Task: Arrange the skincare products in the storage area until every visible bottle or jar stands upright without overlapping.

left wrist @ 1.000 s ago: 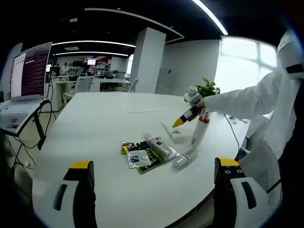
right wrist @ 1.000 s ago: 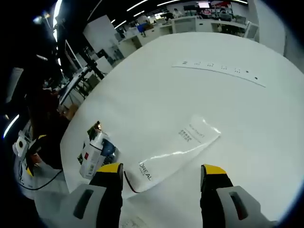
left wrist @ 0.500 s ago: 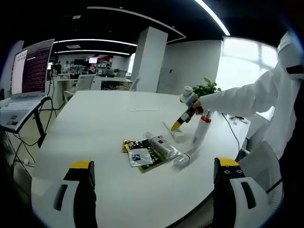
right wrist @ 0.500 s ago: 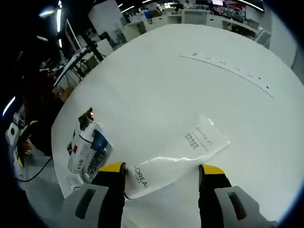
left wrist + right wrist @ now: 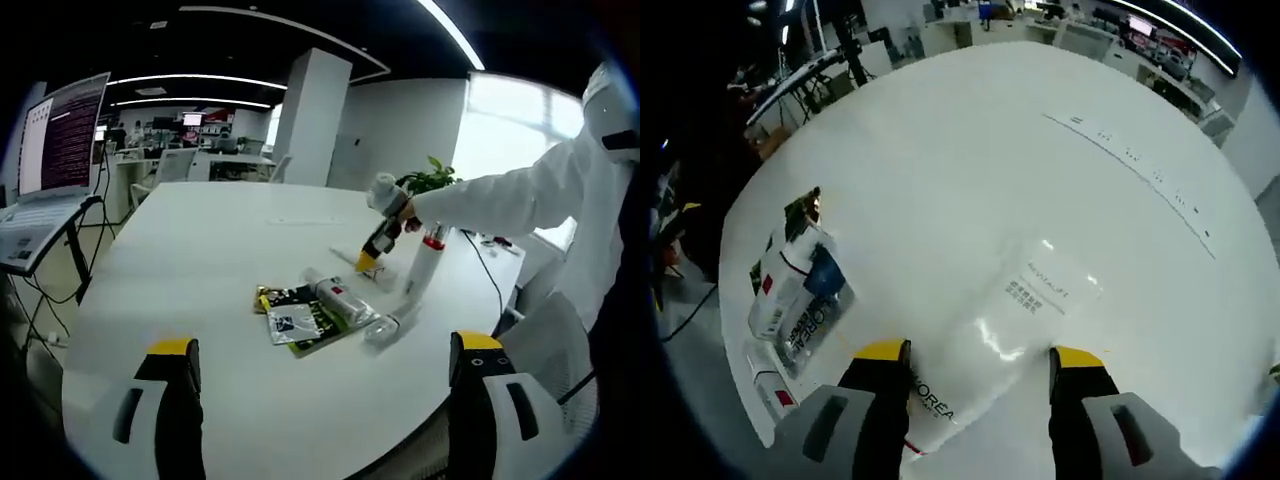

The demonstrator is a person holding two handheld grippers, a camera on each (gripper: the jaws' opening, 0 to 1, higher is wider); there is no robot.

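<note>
A white L'Oreal tube (image 5: 985,355) is lying flat on the white table (image 5: 970,140) between the spread jaws of the right gripper (image 5: 979,362), not pinched. At its 9 o'clock a flat packet (image 5: 800,295) is lying (label up). The left gripper (image 5: 325,352) is hovering with jaws spread wide, facing sachets (image 5: 295,322) at 12 o'clock, with an upright red-banded bottle (image 5: 424,262) at 1 o'clock.

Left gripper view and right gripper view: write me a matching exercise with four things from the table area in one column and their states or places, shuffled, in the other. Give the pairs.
Things
1. white bottle with red band
2. clear bottle
3. laptop
4. white tube

States or places
A. lying between the open jaws of the right gripper
B. on a stand beside the table
C. standing upright
D. lying across the packets

Pairs: 1-C, 2-D, 3-B, 4-A
</note>
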